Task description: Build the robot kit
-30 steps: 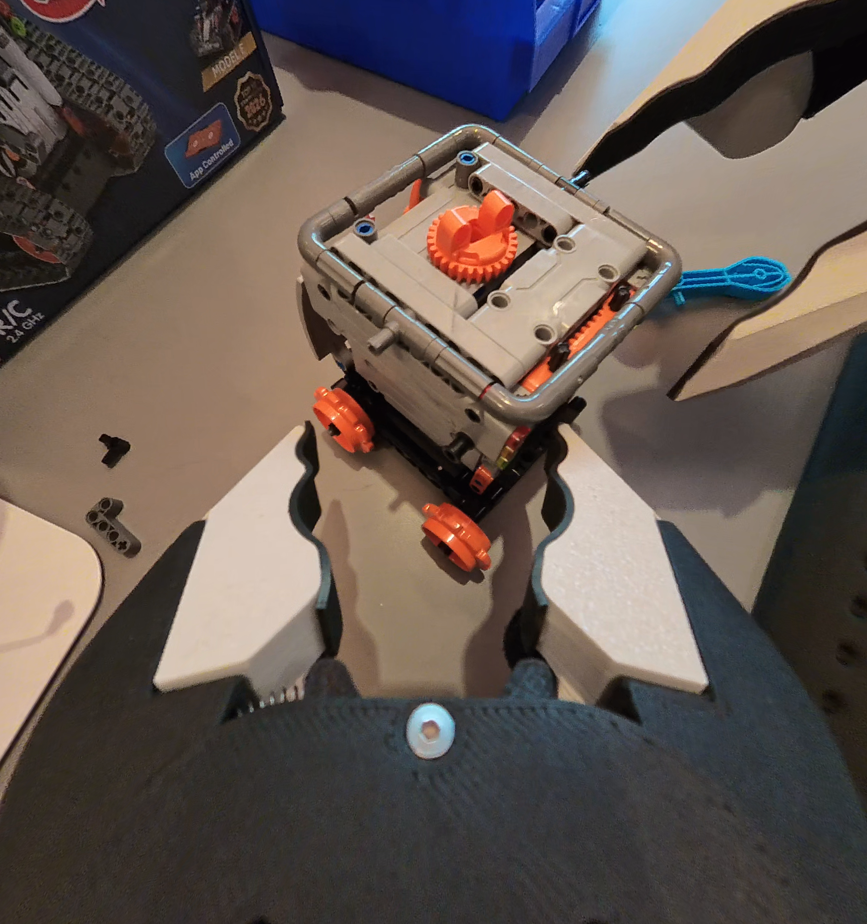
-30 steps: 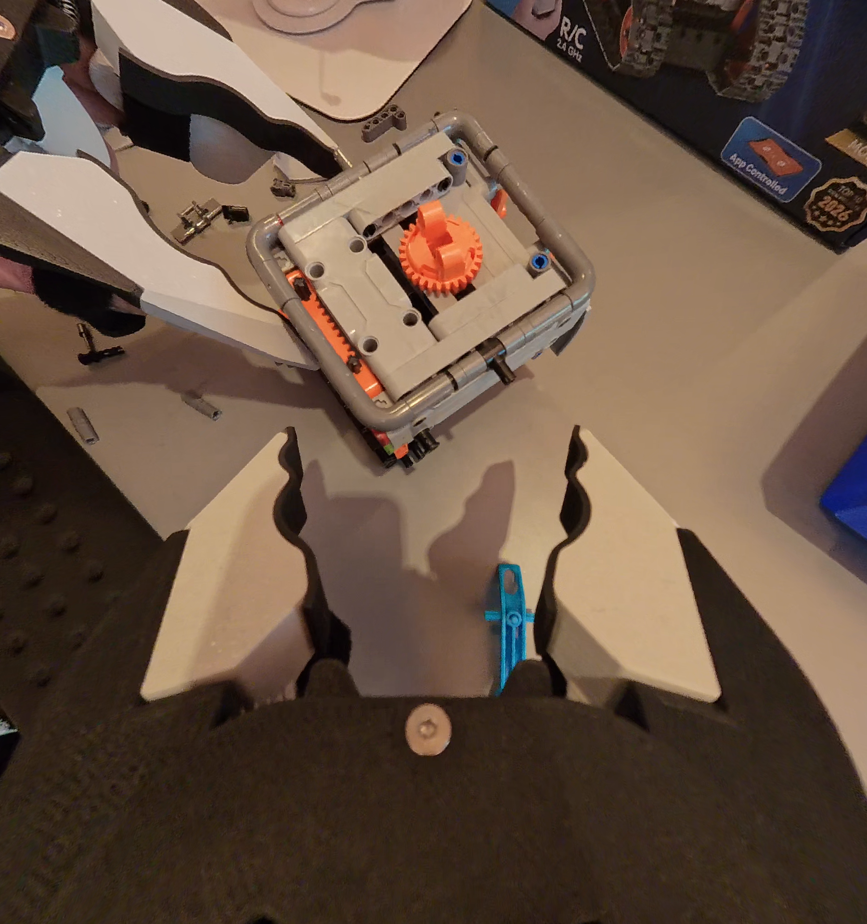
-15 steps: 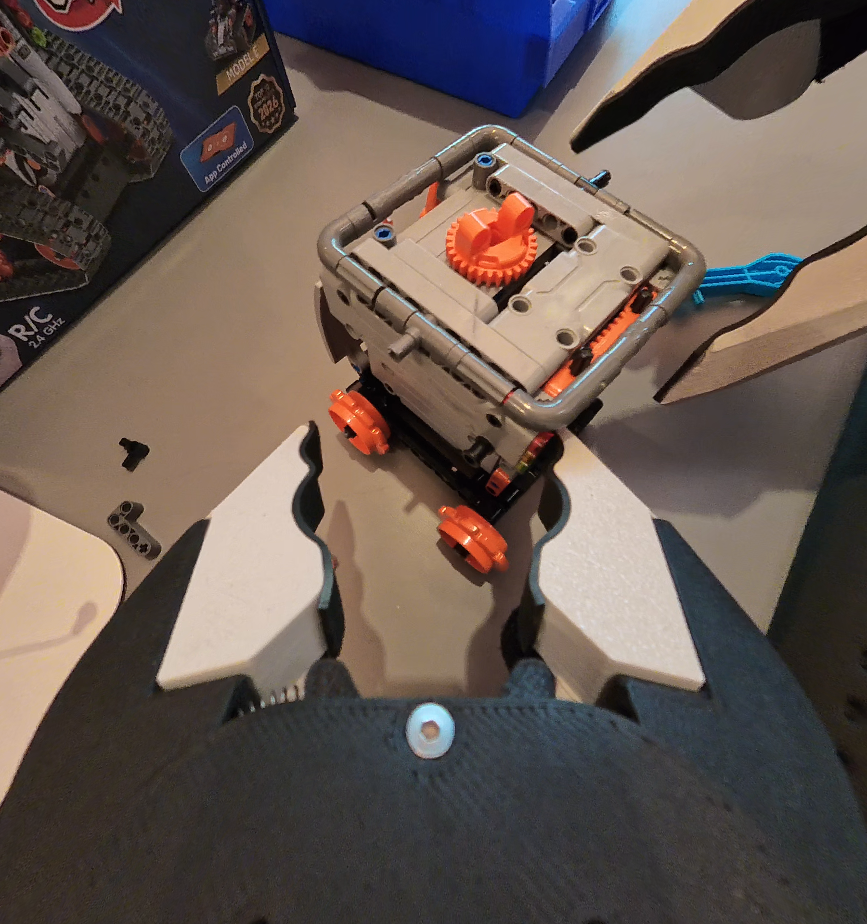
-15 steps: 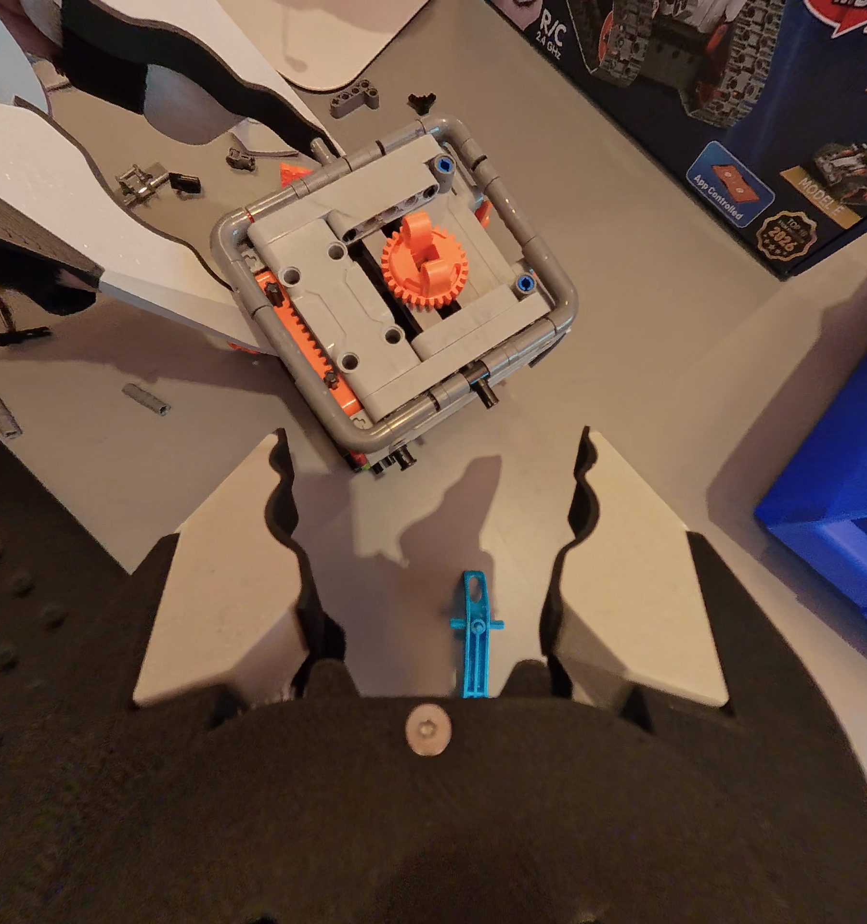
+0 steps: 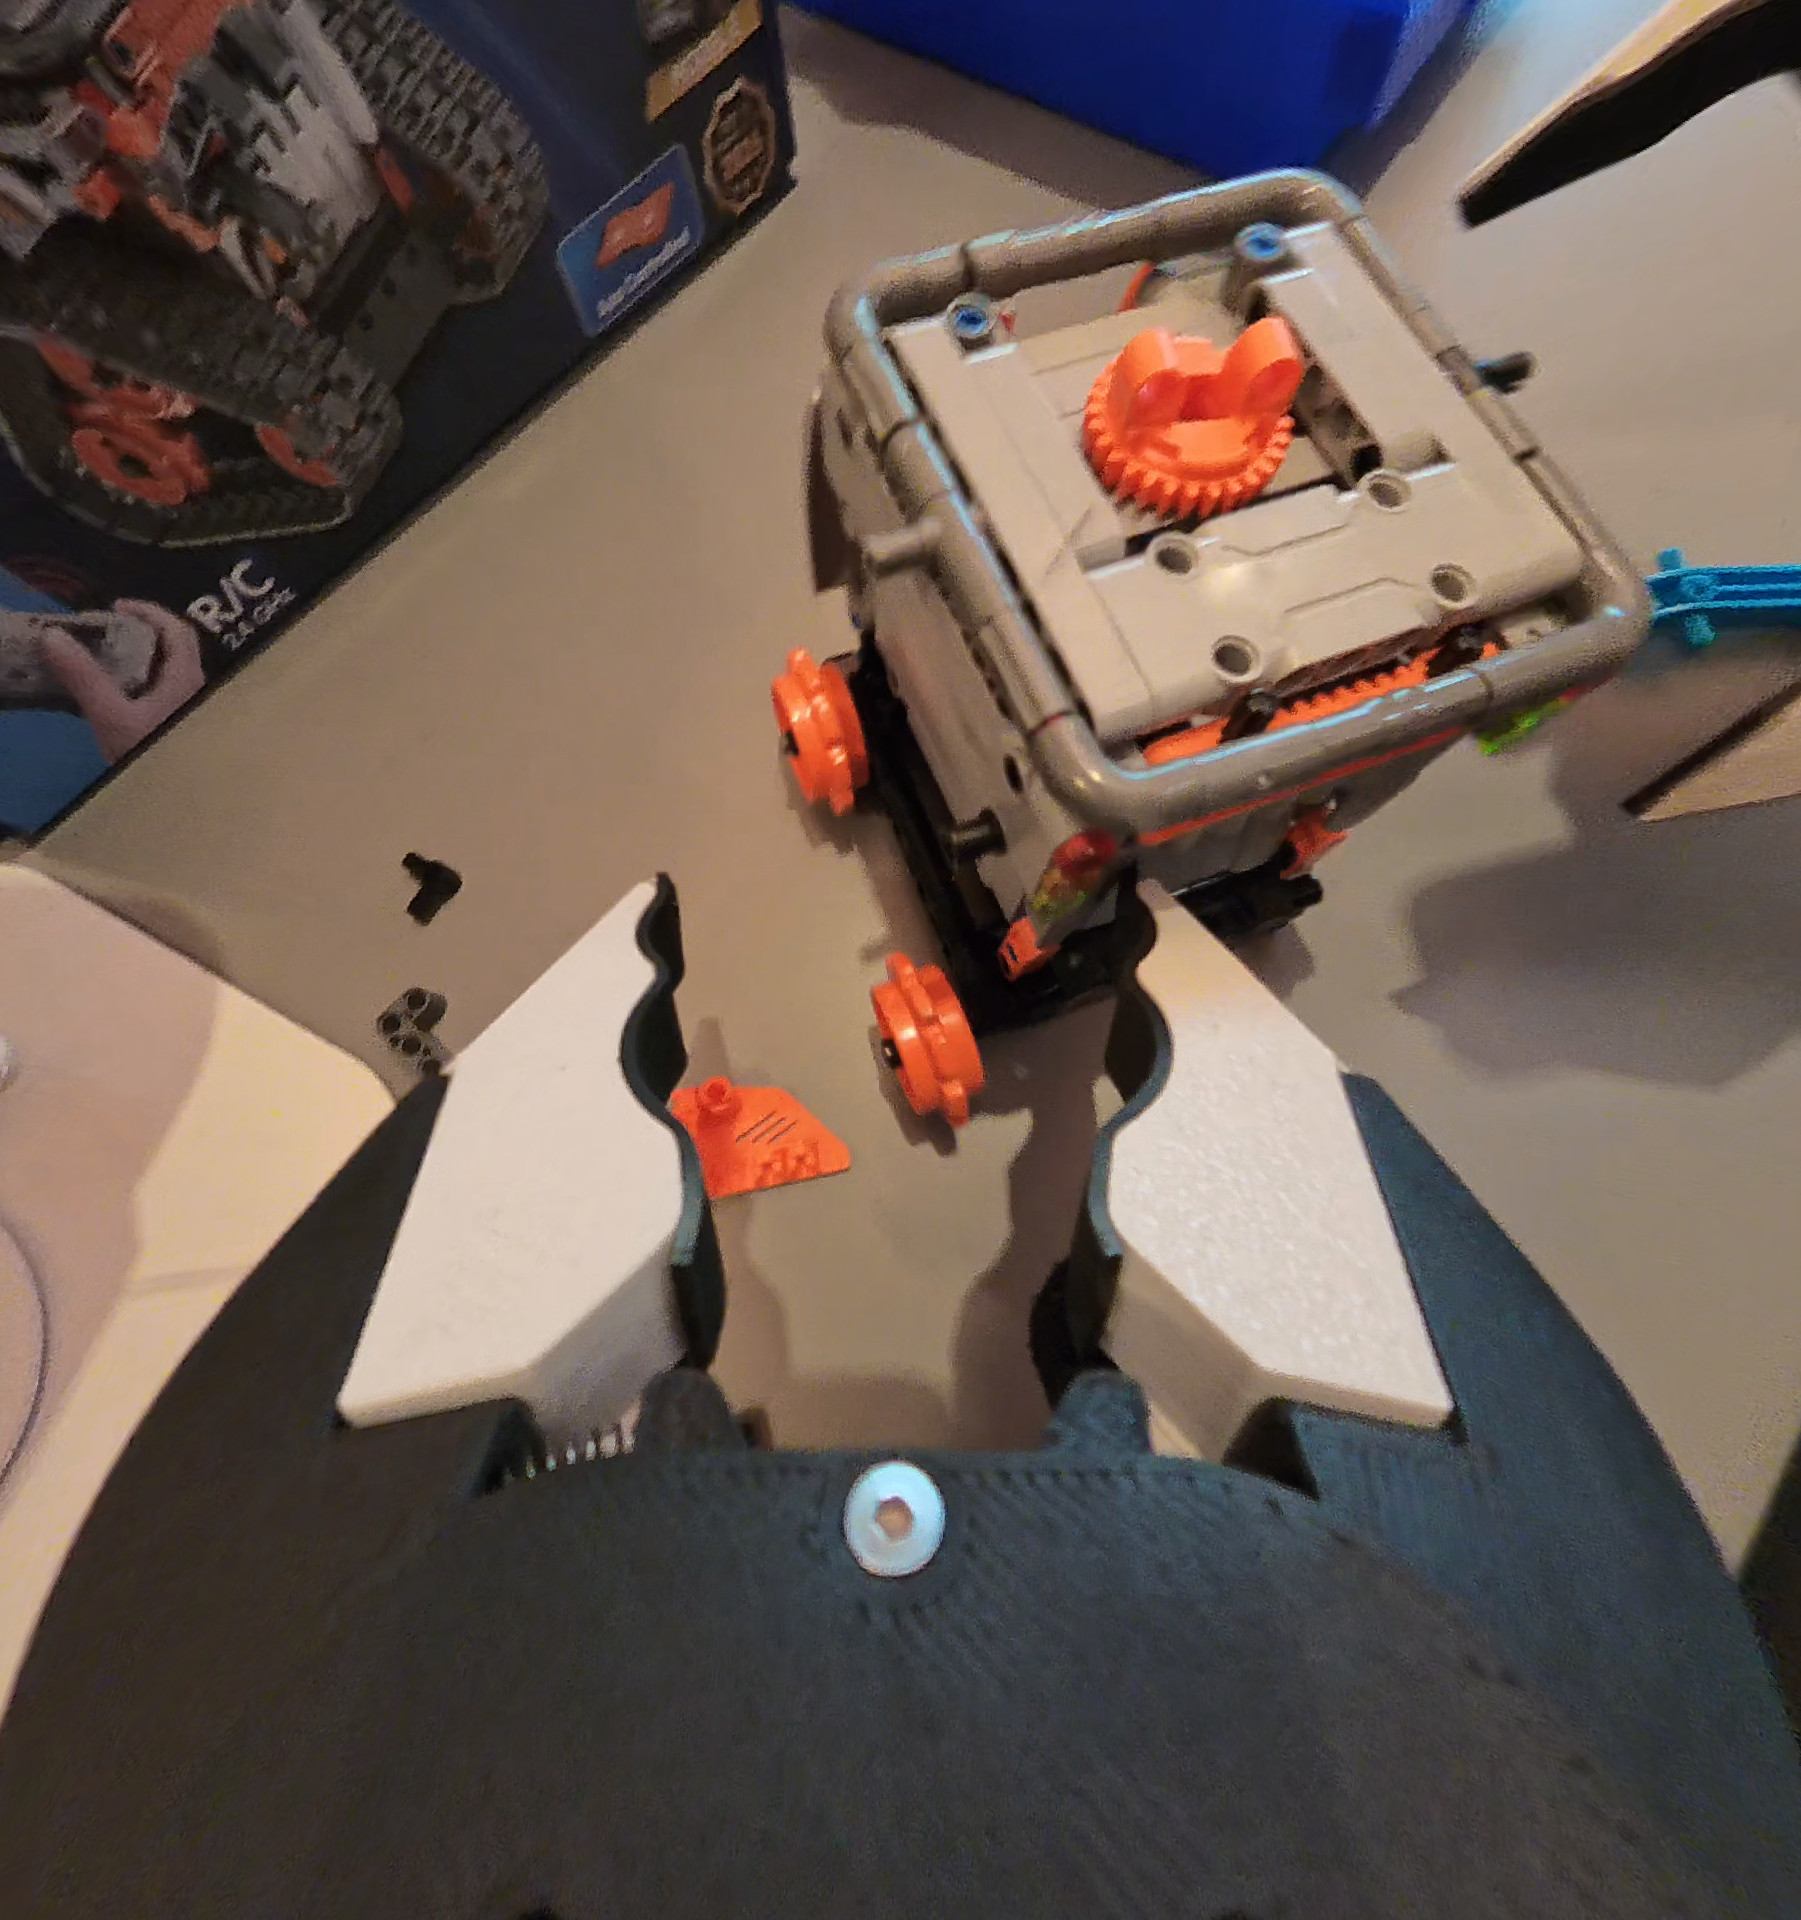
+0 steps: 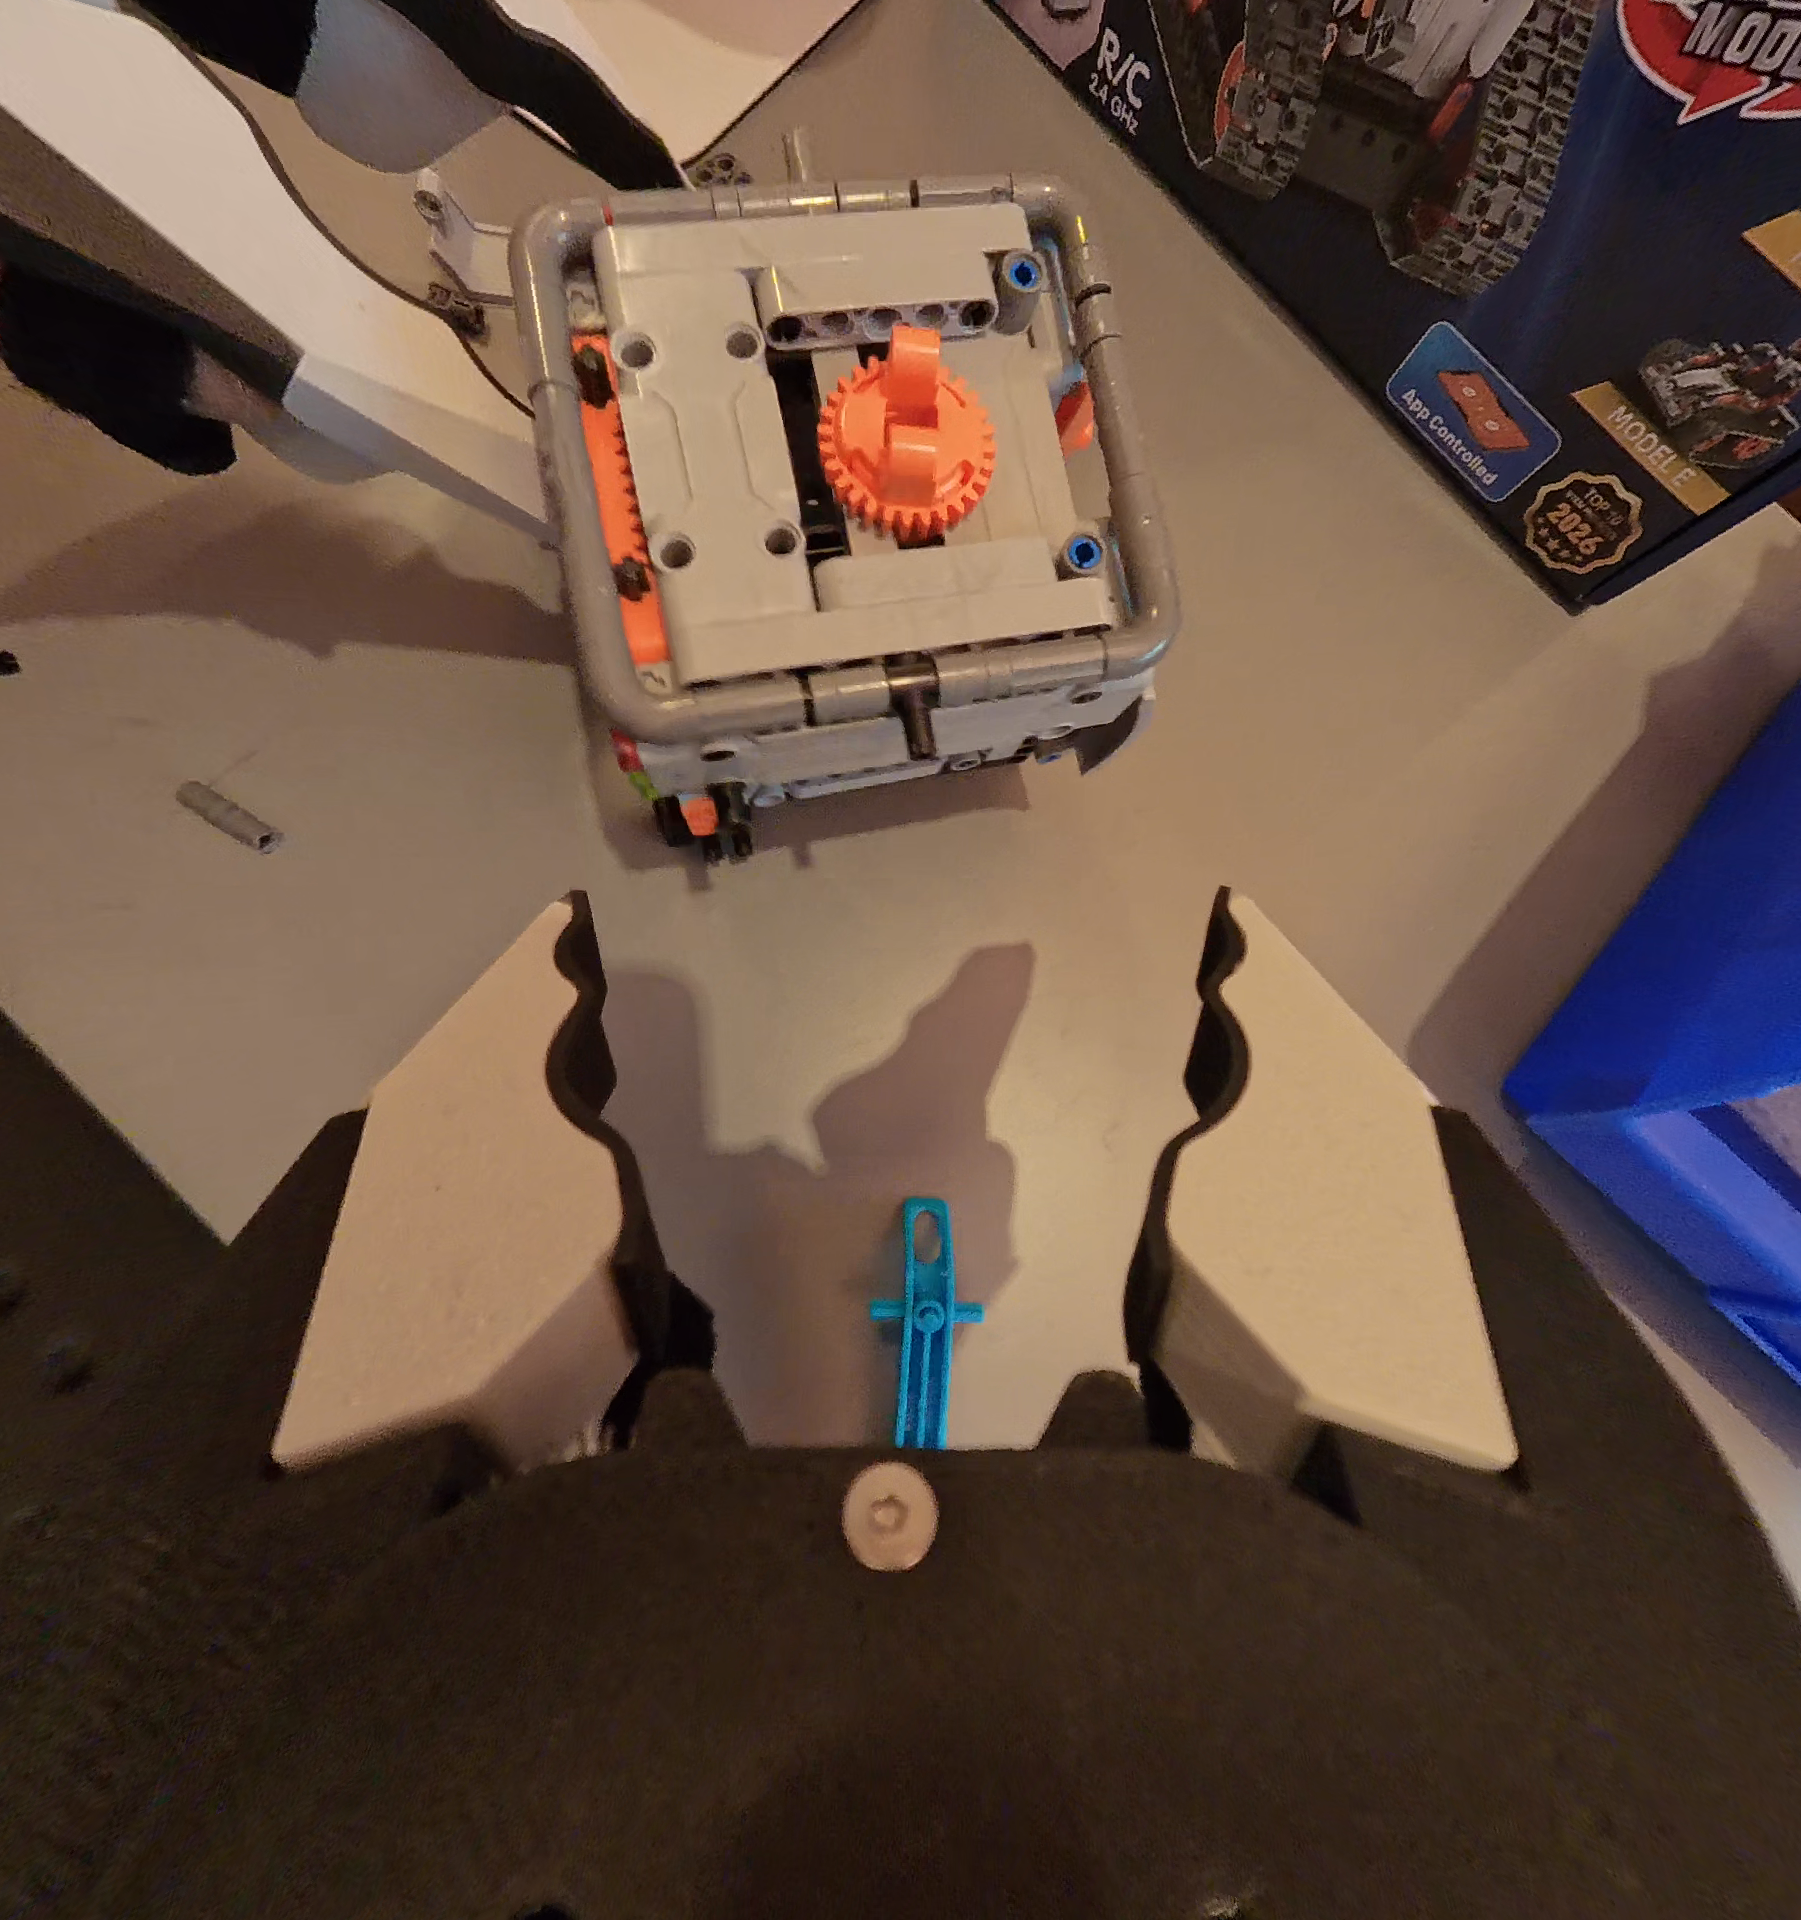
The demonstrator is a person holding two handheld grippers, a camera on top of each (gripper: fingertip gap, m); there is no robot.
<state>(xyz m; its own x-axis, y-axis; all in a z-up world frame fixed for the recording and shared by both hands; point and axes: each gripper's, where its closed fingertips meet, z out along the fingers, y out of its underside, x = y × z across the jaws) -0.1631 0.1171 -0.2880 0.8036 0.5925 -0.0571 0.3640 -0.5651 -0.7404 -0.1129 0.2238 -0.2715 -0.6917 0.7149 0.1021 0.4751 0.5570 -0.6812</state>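
A grey block-built model (image 5: 1218,582) with an orange gear on top and orange wheels (image 5: 925,1039) stands on the grey table. My left gripper (image 5: 901,904) is open and empty. Its right fingertip touches the model's lower near corner. A flat orange piece (image 5: 761,1143) lies between its fingers. In the right wrist view the model (image 6: 844,582) stands just ahead of my right gripper (image 6: 896,904), which is open and empty. A small blue tool (image 6: 922,1320) lies on the table between its fingers. The left gripper's finger (image 6: 408,447) reaches the model's left side.
A dark toy box (image 5: 252,312) and a blue bin (image 5: 1135,62) stand behind the model. A black pin (image 5: 428,883), a grey angled piece (image 5: 413,1023) and a white pad (image 5: 96,1143) lie at left. A grey tube (image 6: 229,816) lies loose. A black dotted mat (image 6: 44,1247) borders the table. My left gripper is the nearer one to the black pin (image 5: 428,883): about 10 centimetres, against 25 centimetres.
The model has turned on the table and sits squarer to the right gripper. The left gripper's view has shifted, and the flat orange piece now shows between its fingers. Both grippers stay open.
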